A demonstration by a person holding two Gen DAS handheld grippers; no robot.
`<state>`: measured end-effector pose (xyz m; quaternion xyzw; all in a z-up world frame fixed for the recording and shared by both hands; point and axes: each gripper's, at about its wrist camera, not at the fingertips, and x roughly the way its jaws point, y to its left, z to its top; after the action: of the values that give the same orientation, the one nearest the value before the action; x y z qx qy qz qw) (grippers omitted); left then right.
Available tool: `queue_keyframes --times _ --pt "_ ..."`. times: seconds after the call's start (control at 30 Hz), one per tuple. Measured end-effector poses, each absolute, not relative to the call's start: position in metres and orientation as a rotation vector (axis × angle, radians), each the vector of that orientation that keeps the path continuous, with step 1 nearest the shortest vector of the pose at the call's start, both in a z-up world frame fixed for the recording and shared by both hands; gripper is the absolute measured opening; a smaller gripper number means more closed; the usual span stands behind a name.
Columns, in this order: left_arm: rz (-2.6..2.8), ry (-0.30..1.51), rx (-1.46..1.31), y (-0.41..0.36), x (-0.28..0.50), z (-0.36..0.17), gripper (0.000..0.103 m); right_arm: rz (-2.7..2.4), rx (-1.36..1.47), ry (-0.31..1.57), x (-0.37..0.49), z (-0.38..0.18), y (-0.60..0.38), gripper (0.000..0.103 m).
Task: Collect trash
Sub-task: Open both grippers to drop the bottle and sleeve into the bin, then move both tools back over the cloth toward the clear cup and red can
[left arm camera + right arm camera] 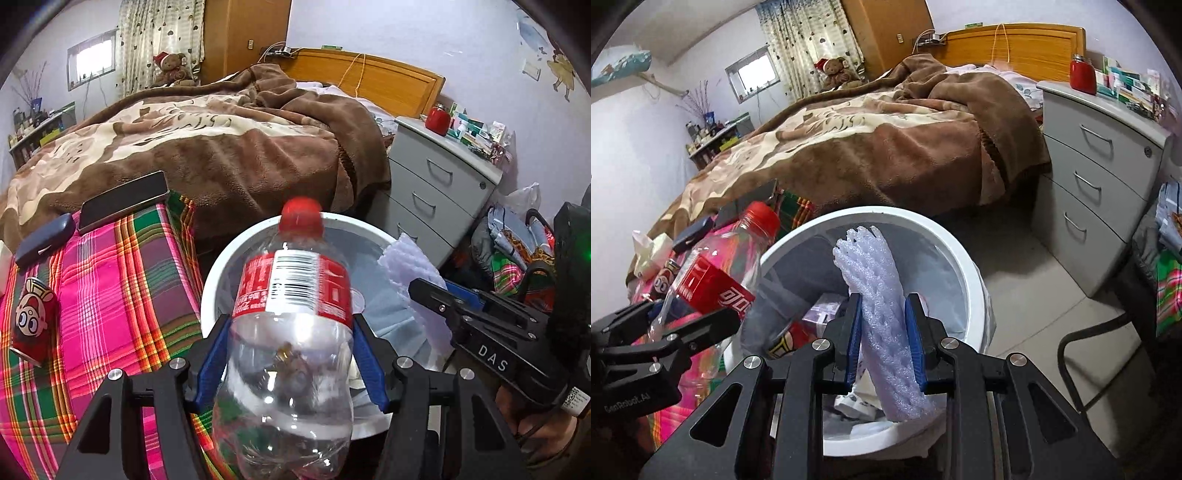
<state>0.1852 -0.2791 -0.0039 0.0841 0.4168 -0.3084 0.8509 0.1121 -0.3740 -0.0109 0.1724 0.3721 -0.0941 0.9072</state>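
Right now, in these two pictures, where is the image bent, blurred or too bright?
Left wrist view: the window is blown out white, the bottle cap looks soft, the dark lens edge cuts the corners. Right wrist view: the drawer cabinet leans and curves from the fisheye, the foam net stays sharp.
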Motion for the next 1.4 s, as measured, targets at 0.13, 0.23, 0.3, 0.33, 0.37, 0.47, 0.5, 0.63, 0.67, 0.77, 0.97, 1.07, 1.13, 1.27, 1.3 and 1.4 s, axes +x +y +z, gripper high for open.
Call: queue_keyframes --times 0.13,0.23,0.3,0.33,0.37,0.47,0.5,0.63,0.67,0.77,0.97,1.07,1.13,1.27,1.3,1.4 --pt "-0.668 0.864 0.156 -0.277 0.184 -0.002 0.072 -0.199 0.363 0.768 0.111 -0.011 -0.374 0.053" --pt "-0.671 0.85 0.152 -0.274 0.182 0.002 0.073 -0.198 0.371 0.762 0.109 -0.01 -0.374 0.055" --pt "-0.671 0.847 0.149 -0.272 0.181 0.004 0.073 -0.206 0.364 0.759 0.109 -0.009 -0.373 0.055" --pt "-0.677 0.844 0.146 -0.271 0.179 0.005 0.073 -0.208 0.363 0.754 0.107 -0.008 -0.373 0.055" --pt "-0.681 0.841 0.142 -0.271 0.178 0.006 0.073 -0.206 0.366 0.751 0.107 -0.007 -0.372 0.055" --pt "-0.683 0.829 0.131 -0.266 0.174 0.011 0.073 -0.205 0.367 0.745 0.105 -0.004 -0.369 0.055" --pt "-0.679 0.827 0.129 -0.264 0.174 0.012 0.073 -0.207 0.366 0.743 0.106 -0.003 -0.369 0.055" --pt "-0.672 0.814 0.121 -0.256 0.171 0.018 0.073 -0.207 0.363 0.735 0.104 0.0 -0.365 0.055" --pt "-0.667 0.811 0.117 -0.252 0.171 0.02 0.073 -0.207 0.361 0.734 0.104 0.0 -0.363 0.055" --pt "-0.656 0.805 0.107 -0.243 0.168 0.023 0.073 -0.198 0.356 0.73 0.104 0.002 -0.358 0.055" --pt "-0.628 0.794 0.09 -0.222 0.163 0.027 0.073 -0.182 0.332 0.718 0.105 0.009 -0.344 0.055" --pt "-0.615 0.784 0.081 -0.21 0.161 0.03 0.073 -0.167 0.325 0.713 0.106 0.011 -0.337 0.055" --pt "-0.595 0.776 0.076 -0.201 0.159 0.031 0.073 -0.158 0.317 0.711 0.107 0.012 -0.331 0.055" --pt "-0.562 0.764 0.066 -0.181 0.158 0.034 0.073 -0.132 0.307 0.708 0.11 0.014 -0.318 0.055" --pt "-0.554 0.762 0.062 -0.177 0.158 0.035 0.073 -0.127 0.304 0.707 0.11 0.014 -0.315 0.055" --pt "-0.524 0.752 0.058 -0.162 0.157 0.037 0.073 -0.103 0.292 0.705 0.114 0.016 -0.303 0.055"
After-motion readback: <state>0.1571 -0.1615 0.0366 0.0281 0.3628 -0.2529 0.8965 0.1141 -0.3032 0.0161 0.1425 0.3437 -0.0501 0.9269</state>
